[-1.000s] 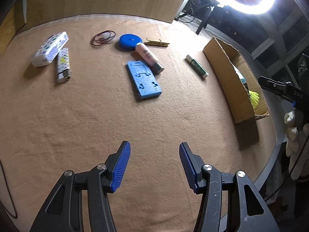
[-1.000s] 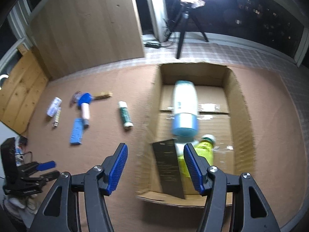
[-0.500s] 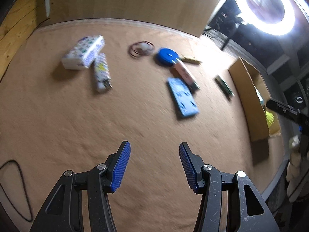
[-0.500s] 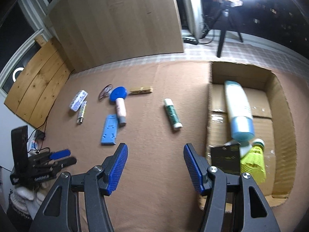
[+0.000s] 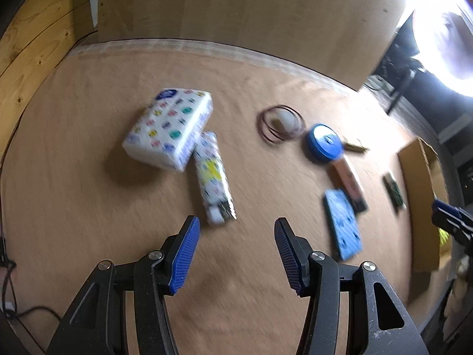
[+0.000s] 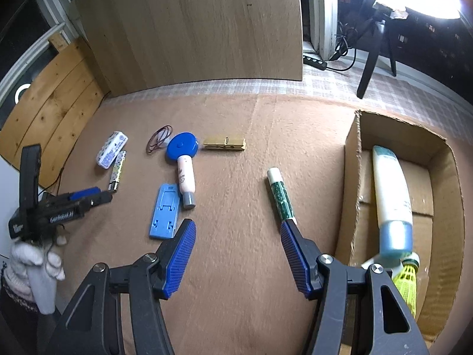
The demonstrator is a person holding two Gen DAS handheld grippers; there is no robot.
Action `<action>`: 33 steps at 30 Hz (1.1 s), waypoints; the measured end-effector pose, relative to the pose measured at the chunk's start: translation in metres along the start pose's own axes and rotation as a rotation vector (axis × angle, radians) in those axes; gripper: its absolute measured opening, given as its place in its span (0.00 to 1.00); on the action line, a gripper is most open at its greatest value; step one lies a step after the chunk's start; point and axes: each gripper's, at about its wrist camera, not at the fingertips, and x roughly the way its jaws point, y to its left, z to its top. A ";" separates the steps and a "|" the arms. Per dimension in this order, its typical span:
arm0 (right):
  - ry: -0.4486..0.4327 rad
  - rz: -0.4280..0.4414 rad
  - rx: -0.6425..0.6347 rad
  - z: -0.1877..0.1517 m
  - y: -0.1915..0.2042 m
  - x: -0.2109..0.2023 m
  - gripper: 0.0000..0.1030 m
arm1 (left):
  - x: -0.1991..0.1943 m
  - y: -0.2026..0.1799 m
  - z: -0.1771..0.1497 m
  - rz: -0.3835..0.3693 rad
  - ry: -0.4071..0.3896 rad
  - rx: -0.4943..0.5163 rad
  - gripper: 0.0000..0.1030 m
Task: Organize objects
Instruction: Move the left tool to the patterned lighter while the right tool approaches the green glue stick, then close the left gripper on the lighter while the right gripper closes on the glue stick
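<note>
My left gripper (image 5: 236, 227) stands open above the brown mat with nothing between its blue pads; a patterned lighter (image 5: 214, 177) lies just beyond its tips, beside a white dotted tissue pack (image 5: 170, 127). My right gripper (image 6: 238, 226) is open too, hovering over bare mat. A green glue stick (image 6: 279, 193) lies by its right fingertip. A blue phone stand (image 6: 165, 211) and a pink tube (image 6: 186, 179) lie to its left. The cardboard box (image 6: 353, 159) at the right holds a white-and-blue bottle (image 6: 390, 195) and a yellow shuttlecock (image 6: 406, 281).
Red rubber bands (image 6: 159, 142), a blue round disc (image 6: 183, 148) and a wooden clothespin (image 6: 224, 145) lie farther back. A wooden board (image 6: 192, 26) stands behind the mat. A ring light on a tripod (image 6: 375, 44) stands back right. A gloved hand (image 6: 32, 261) holds the left gripper.
Both grippers have swung left across the mat. The tissue pack and lighter have come close in the left view. The box has slid from the centre to the right edge in the right view.
</note>
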 end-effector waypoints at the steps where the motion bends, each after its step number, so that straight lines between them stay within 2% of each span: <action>1: 0.004 0.000 0.001 0.003 -0.001 0.002 0.53 | 0.004 0.003 0.005 0.000 0.001 -0.007 0.54; 6: 0.044 0.023 0.033 0.020 -0.009 0.019 0.49 | 0.012 0.004 0.015 0.000 0.007 0.001 0.54; 8: 0.064 0.017 0.046 0.026 -0.013 0.028 0.44 | 0.015 0.001 0.018 0.002 0.013 0.018 0.54; 17: 0.162 -0.087 -0.003 0.046 -0.018 0.070 0.32 | 0.027 -0.006 0.029 0.046 0.017 0.037 0.54; 24: 0.195 -0.153 -0.053 0.047 -0.017 0.086 0.29 | 0.034 -0.003 0.036 0.055 0.024 0.036 0.54; 26: 0.206 -0.157 -0.054 0.047 -0.019 0.089 0.28 | 0.035 -0.004 0.038 0.059 0.023 0.036 0.51; 29: 0.222 -0.151 -0.053 0.045 -0.020 0.092 0.28 | 0.035 -0.003 0.041 0.065 0.022 0.041 0.38; 33: 0.225 -0.146 -0.054 0.043 -0.021 0.090 0.26 | 0.036 -0.002 0.043 0.066 0.026 0.047 0.29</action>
